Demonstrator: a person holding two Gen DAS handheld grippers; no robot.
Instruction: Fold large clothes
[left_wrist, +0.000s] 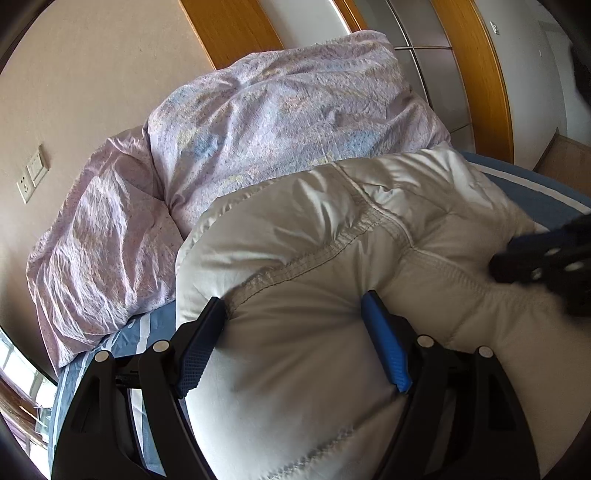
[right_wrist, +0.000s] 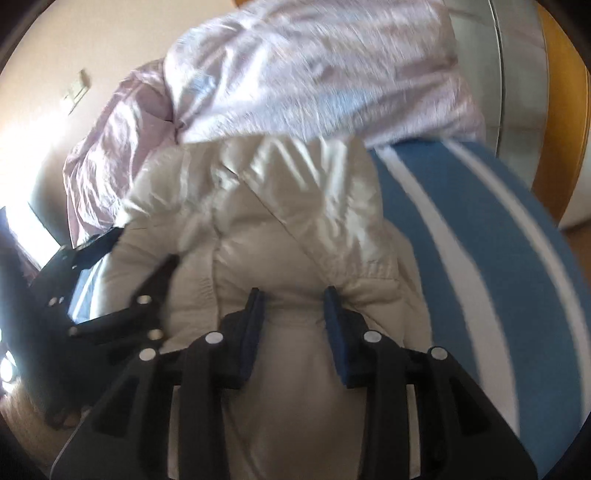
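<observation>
A puffy white down jacket (left_wrist: 332, 229) lies bunched on a bed. In the left wrist view my left gripper (left_wrist: 295, 301) holds a thick bulge of it, and the padding fills the wide gap between the blue pads (left_wrist: 386, 343). The right wrist view is blurred. There my right gripper (right_wrist: 293, 295) is shut on a narrower fold of the jacket (right_wrist: 258, 206), which puckers at the fingertips. The right gripper (left_wrist: 546, 258) also shows dark and blurred at the right edge of the left view. The left gripper (right_wrist: 110, 295) shows at the left of the right view.
A rumpled lilac floral duvet (left_wrist: 280, 110) is heaped right behind the jacket. The bed sheet (right_wrist: 480, 229) has blue and white stripes. A beige wall with a switch plate (left_wrist: 33, 173) is to the left, and wooden door frames (left_wrist: 484, 74) stand behind.
</observation>
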